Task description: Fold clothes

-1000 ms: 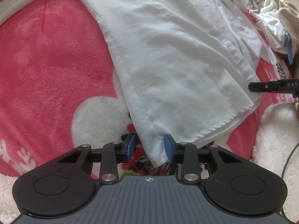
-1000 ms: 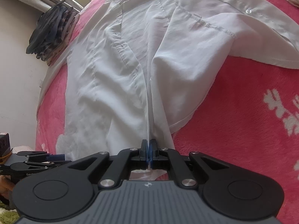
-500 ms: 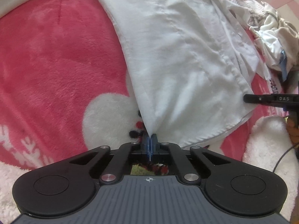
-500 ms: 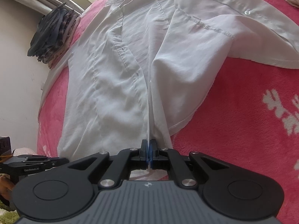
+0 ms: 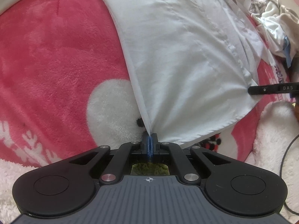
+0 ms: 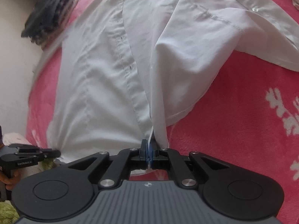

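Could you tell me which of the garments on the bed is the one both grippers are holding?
The white button-up shirt spread flat on the pink blanket; the crumpled clothes pile and dark folded stack lie untouched.

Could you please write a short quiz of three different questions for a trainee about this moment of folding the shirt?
1. True or false: both tongs are shut on the thin white button-up shirt.
2. Multiple choice: the shirt lies on a) a wooden table, b) a fluffy pink blanket with white patterns, c) a grey carpet.
3. Short answer: in the left wrist view, what lies at the upper right, beyond the shirt?

Key
1. True: the left tongs pinch its hem corner; the right tongs pinch the hem beside the button placket.
2. b
3. A crumpled heap of pale clothes.
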Available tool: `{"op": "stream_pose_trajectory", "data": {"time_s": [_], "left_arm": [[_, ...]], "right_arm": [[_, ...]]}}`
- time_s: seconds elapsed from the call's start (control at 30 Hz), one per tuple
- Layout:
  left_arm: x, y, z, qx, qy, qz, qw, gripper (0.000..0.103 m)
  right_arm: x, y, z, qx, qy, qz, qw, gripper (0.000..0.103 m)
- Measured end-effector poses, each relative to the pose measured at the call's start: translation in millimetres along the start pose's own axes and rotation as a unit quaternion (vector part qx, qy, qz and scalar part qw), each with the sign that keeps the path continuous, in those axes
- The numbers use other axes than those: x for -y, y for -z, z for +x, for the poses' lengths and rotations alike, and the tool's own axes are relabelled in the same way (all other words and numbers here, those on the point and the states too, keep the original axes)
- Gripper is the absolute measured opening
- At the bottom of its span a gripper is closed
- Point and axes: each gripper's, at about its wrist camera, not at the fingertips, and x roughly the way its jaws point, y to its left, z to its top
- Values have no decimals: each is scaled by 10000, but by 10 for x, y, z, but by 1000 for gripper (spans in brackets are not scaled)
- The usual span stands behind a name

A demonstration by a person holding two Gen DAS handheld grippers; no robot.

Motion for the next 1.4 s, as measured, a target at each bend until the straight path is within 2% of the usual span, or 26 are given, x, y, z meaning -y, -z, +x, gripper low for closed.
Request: {"op": "stream_pose_trajectory", "data": {"time_s": [0.2,0.27,0.33,0.37,0.5,0.63,0.73,0.87,1.0,1.17,1.2,1.23,1.27,1.3,1.4], "left_arm": [[11,-29,22,-34,17,101,9999,2],[24,-20,-7,-42,0,204,9998,9],[50,-8,-50,-60,-39,340,9994,17],[54,-10,-92,-36,-11,387,9992,20],[48,-44,-307,132,132,606,9980,21],[4,-174,-509,424,349,613,9966,21],[103,-360,-476,615,560,718,9939,22],[453,-599,-195,711,757,1015,9894,22],[781,-725,90,650,954,1399,9834,22],[901,-740,352,442,846,1557,9832,22],[879,-730,370,417,835,1535,9837,22],[855,-718,384,406,837,1511,9841,22],[834,-708,394,399,843,1488,9845,22],[818,-706,393,402,858,1472,9846,22],[790,-724,393,380,881,1398,9855,22]], "right_arm": [[6,2,-14,-19,45,21,10000,5],[28,20,-78,135,7,62,9999,12],[55,34,-169,347,-51,170,9992,31],[73,46,-236,486,-126,241,9985,33],[223,116,-521,1011,-403,644,9920,36],[593,140,-790,1599,-360,1412,9763,40],[1022,163,-866,1925,-269,2341,9526,43],[1490,149,-698,1969,-521,3397,9182,42],[1662,83,-443,2042,-600,3853,8979,41],[1822,101,-309,2585,-1063,4484,8490,37],[1840,98,-278,2620,-1062,4532,8454,32],[1858,94,-247,2655,-1060,4580,8417,19],[1873,89,-219,2683,-1042,4608,8396,13],[1878,81,-204,2697,-982,4576,8416,3],[1810,42,-313,2886,-656,4256,8552,1]]}}
